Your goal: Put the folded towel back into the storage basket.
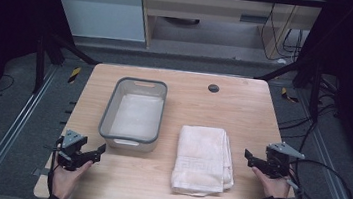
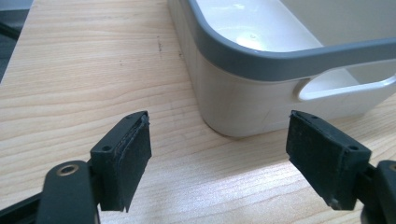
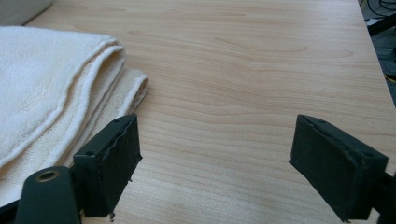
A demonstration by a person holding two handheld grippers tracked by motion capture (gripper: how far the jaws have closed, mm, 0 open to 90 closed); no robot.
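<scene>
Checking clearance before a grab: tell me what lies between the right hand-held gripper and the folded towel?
Nothing: bare wooden table separates the open right hand-held gripper from the folded towel, seen in the high view.

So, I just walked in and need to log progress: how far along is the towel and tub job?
Nothing looks done: the towel lies folded on the table, beside the tub, which holds nothing. Nothing is in hand: the left gripper and right gripper are both open. If the towel is meant for the tub, that is all still left.

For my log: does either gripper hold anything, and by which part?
Nothing: left gripper and right gripper have open, empty jaws.
</scene>
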